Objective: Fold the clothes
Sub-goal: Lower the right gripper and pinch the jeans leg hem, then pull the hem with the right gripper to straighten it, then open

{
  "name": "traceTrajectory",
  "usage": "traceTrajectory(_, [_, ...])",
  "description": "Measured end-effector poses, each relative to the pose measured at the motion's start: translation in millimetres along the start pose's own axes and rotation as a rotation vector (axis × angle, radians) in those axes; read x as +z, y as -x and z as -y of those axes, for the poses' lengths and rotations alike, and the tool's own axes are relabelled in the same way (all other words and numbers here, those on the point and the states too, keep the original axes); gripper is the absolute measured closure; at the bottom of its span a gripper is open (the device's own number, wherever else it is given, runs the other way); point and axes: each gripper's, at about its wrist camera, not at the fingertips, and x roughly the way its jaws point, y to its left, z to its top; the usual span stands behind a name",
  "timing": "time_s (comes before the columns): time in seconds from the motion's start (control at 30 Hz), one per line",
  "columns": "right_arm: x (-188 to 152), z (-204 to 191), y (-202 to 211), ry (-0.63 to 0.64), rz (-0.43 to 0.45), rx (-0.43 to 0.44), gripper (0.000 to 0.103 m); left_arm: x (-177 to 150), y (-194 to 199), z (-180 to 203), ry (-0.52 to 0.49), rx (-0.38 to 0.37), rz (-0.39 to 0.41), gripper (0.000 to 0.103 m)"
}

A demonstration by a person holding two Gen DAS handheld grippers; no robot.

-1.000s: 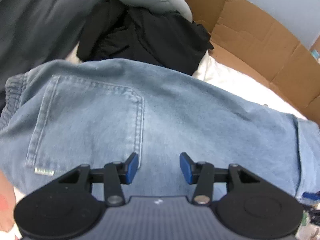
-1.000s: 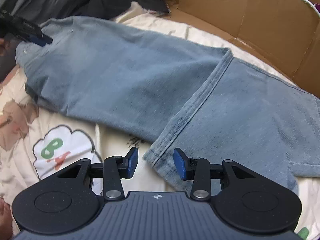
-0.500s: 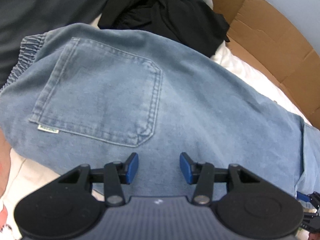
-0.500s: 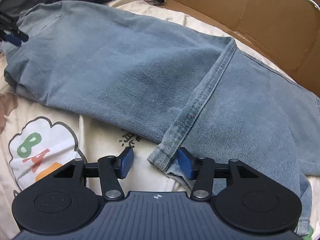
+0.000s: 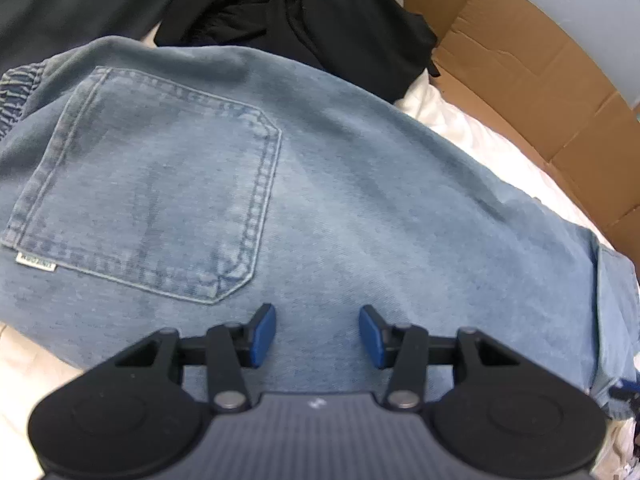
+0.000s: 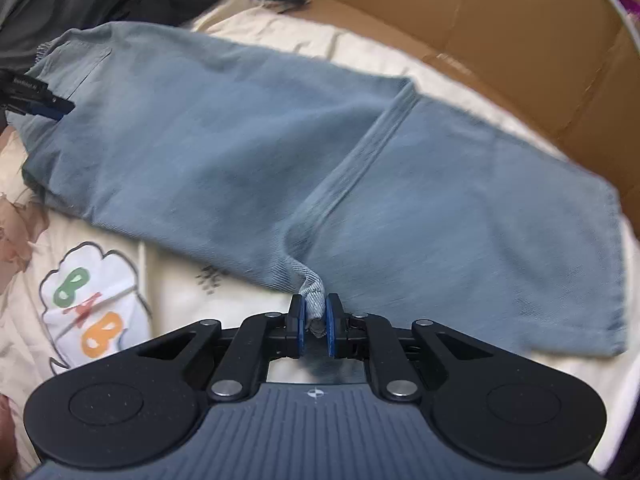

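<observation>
Pinching jeans (image 6: pixel 248 168) hem, right gripper (image 6: pixel 315 322) just closed; left gripper (image 5: pixel 317 336) apart; pocket tag (image 5: pixel 36 263) unreadable.

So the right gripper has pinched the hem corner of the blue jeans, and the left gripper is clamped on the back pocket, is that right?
Not quite. The right gripper has indeed pinched the hem corner of the blue jeans, but the left gripper is clamped on nothing: the left wrist view shows its jaws apart over the denim, just short of the back pocket.
</observation>
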Motion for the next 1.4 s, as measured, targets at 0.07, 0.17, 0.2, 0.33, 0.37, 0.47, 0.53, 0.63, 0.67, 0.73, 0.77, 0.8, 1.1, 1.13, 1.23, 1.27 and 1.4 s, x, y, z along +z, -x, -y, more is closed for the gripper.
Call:
traceTrajectory(0.07, [5.7,11.9,7.4,0.01,0.005,-0.037,0.094,-1.0,-0.4,-0.2,0.007,-0.003,0.005,0.054])
traceTrajectory(0.17, [13.0,36.1,16.8,0.009,0.014,-0.089,0.094,-0.5,-5.0,0.3,-0.005,-0.008,-0.003,0.053])
traceTrajectory(0.2, [15.3,44.6,18.4,0.008,0.015,-0.105,0.094,1.0,-7.2,1.9,-0.024,-0.005,-0.009,0.053])
traceTrajectory(0.33, [26.2,76.8,21.1,0.008,0.017,-0.181,0.094,7.0,-11.3,5.3,-0.055,-0.007,-0.019,0.053])
traceTrajectory(0.37, [29.5,83.6,21.2,0.006,0.017,-0.201,0.094,7.4,-12.1,4.8,-0.052,-0.008,-0.021,0.053])
traceTrajectory(0.47, [40.6,105.9,19.6,-0.005,0.015,-0.262,0.094,7.4,-15.7,4.2,-0.049,-0.009,-0.03,0.051])
traceTrajectory(0.53, [48.8,120.1,17.9,0.002,0.01,-0.3,0.094,6.6,-18.3,5.0,-0.054,-0.009,-0.031,0.049])
traceTrajectory(0.63, [62.7,140.0,15.8,0.027,0.005,-0.353,0.094,6.1,-20.7,7.6,-0.067,-0.009,-0.031,0.045])
traceTrajectory(0.67, [68.4,147.1,14.9,0.035,0.005,-0.372,0.094,6.2,-21.5,9.0,-0.072,-0.007,-0.03,0.045])
traceTrajectory(0.73, [78.7,161.6,14.5,0.043,0.008,-0.41,0.094,6.3,-21.4,10.3,-0.075,-0.001,-0.028,0.045])
traceTrajectory(0.77, [84.4,168.5,13.7,0.046,0.011,-0.423,0.095,6.1,-20.6,10.3,-0.073,-0.001,-0.026,0.045])
traceTrajectory(0.8, [89.5,175.3,11.9,0.041,0.013,-0.436,0.095,5.7,-19.0,9.6,-0.068,-0.002,-0.024,0.045])
traceTrajectory(1.1, [109.4,215.9,-29.4,0.0,-0.016,-0.501,0.095,3.0,9.7,-18.3,-0.009,0.026,-0.016,0.059])
traceTrajectory(1.13, [110.1,218.0,-34.8,-0.001,-0.02,-0.503,0.095,2.4,15.3,-22.6,-0.014,0.039,-0.012,0.059])
traceTrajectory(1.23, [111.5,224.5,-45.1,-0.004,-0.02,-0.516,0.095,-0.4,32.2,-38.5,-0.009,0.08,-0.01,0.059])
traceTrajectory(1.27, [112.6,226.7,-47.9,-0.006,-0.019,-0.522,0.095,-1.8,37.4,-43.9,-0.006,0.096,-0.01,0.059])
traceTrajectory(1.4, [115.5,228.7,-57.4,0.0,-0.034,-0.534,0.095,-11.0,53.9,-62.3,0.034,0.141,-0.021,0.059])
